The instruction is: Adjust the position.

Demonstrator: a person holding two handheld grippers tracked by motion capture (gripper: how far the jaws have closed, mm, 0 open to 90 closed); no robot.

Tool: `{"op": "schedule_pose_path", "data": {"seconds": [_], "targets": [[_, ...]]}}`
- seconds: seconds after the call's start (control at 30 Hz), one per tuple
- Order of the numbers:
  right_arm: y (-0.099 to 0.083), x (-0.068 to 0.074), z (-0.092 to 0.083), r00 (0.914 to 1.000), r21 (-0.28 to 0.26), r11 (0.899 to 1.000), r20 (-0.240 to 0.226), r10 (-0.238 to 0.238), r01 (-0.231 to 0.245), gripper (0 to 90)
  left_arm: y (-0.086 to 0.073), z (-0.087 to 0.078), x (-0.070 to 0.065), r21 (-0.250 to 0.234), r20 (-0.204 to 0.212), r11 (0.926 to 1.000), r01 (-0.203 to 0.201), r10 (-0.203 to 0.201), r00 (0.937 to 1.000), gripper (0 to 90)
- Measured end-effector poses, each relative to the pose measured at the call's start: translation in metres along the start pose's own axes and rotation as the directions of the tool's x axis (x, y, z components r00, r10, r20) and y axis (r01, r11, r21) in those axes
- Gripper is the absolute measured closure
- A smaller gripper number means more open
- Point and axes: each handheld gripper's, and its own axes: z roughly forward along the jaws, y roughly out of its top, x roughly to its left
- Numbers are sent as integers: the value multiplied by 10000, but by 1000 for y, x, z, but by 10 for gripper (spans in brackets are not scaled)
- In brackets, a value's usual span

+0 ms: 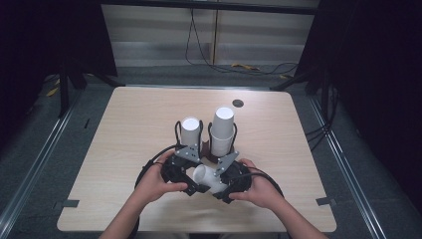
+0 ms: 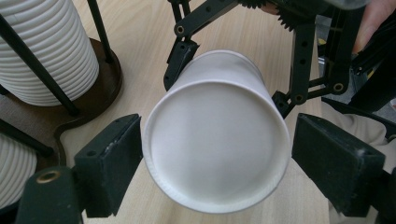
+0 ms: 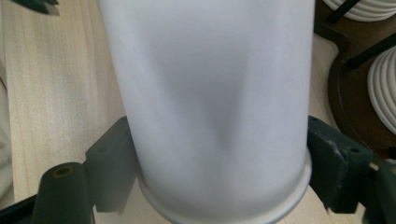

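Note:
A white paper cup [image 1: 208, 178] lies sideways just above the table between both grippers. My right gripper [image 3: 219, 163] is shut on the cup [image 3: 210, 102] near its rim, one pad on each side. In the left gripper view the cup's closed base [image 2: 217, 149] faces the camera. My left gripper [image 2: 217, 163] is open, its jaws flanking the base with a narrow gap on the right side. The right gripper's black fingers [image 2: 180, 60] grip the cup farther back. In the high view the left gripper [image 1: 195, 180] and right gripper [image 1: 222, 187] meet at the cup.
A dark wooden cup holder [image 1: 209, 158] with black rods stands just beyond the grippers. It holds a shorter stack of white cups [image 1: 190, 130] and a taller one [image 1: 223, 130]. A small black disc [image 1: 238, 103] lies near the light wooden table's [image 1: 124, 149] far edge.

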Motion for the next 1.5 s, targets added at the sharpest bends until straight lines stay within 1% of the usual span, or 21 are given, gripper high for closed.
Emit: {"op": "schedule_pose_path", "data": {"seconds": [0.03, 0.2, 0.27, 0.3, 0.37, 0.43, 0.47, 0.5, 0.53, 0.63, 0.67, 0.7, 0.77, 0.83, 0.9, 1.03, 1.07, 1.1, 1.33, 1.47, 1.5], "targets": [[1, 0, 1, 10000, -7, 10000, 1, -8, 8, 205, 0, 1, 0, -85, 7, 10000, 4, -4, 10000, 159], [2, 2, 1, 10000, 5, 10000, -8, -73, 73, 204, 0, 3, 0, -39, 8, 10000, 30, -30, 10000, 159], [3, 2, 2, 10000, 0, 10000, -27, -65, 65, 204, 1, 2, -1, -20, 47, 9999, 121, -121, 9999, 161], [3, 2, 2, 9998, 1, 9999, -24, -172, 172, 204, 1, 2, 0, -10, -1, 10000, 79, -79, 10000, 170], [3, 2, 2, 9999, 50, 9999, -51, -105, 105, 205, 1, 1, 0, -54, 40, 10000, 8, -8, 10000, 177], [4, 2, 2, 9999, 56, 9999, -32, -113, 113, 205, 1, 1, 0, -96, 53, 10000, -5, 5, 10000, 211], [4, 3, 2, 9999, 28, 9999, -45, -110, 110, 204, 0, 1, 0, -94, 68, 10000, -17, 17, 10000, 252], [4, 3, 2, 9999, 43, 9999, -70, -91, 91, 205, 0, 0, 0, -122, -5, 9998, -164, 164, 9999, 298], [4, 3, 2, 9999, 43, 9999, -70, -91, 91, 205, 0, 0, 0, -122, -5, 9998, -164, 164, 9999, 314], [4, 4, 2, 9998, -26, 9998, -78, -175, 174, 205, -2, -1, 1, -95, 109, 9999, -83, 84, 9999, 318], [4, 4, 2, 9998, -26, 9998, -78, -175, 174, 205, -2, -1, 1, -79, 151, 9998, -160, 161, 9998, 318], [4, 4, 2, 9996, -50, 9996, -77, -279, 278, 205, -3, -1, 2, -122, 227, 9998, -159, 162, 9996, 320], [4, 3, 0, 9996, -96, 9996, -83, -264, 264, 205, -5, -3, 4, -183, 295, 9998, -16, 21, 9996, 320], [3, 3, 0, 9996, -183, 9995, -63, -273, 272, 202, -7, -5, 5, -296, 326, 9995, -51, 61, 9994, 321], [3, 3, -3, 9999, -329, 9994, -113, -91, 87, 201, -7, -6, 6, -484, 411, 9988, 23, -3, 9992, 322], [1, 2, -4, 9998, -577, 9983, -145, -124, 115, 192, -7, -8, 6, -639, 427, 9979, 59, -32, 9991, 323], [0, 1, -4, 9998, -749, 9972, -176, -33, 20, 186, -7, -9, 6, -657, 442, 9978, 43, -14, 9990, 322], [0, 1, -4, 9998, -749, 9972, -176, -33, 20, 186, -7, -9, 7, -694, 436, 9975, 86, -56, 9990, 322], [-10, -1, -5, 9982, -1428, 9880, -195, 573, -595, 165, -7, -12, 7, -876, 422, 9960, 200, -163, 9990, 323], [-14, -1, -5, 9971, -1481, 9860, -126, 754, -764, 159, -7, -15, 8, -913, 298, 9956, 196, -169, 9994, 323], [-15, -2, -4, 9976, -1550, 9855, -105, 683, -691, 157, -7, -15, 8, -913, 308, 9956, 223, -195, 9993, 323]]}}
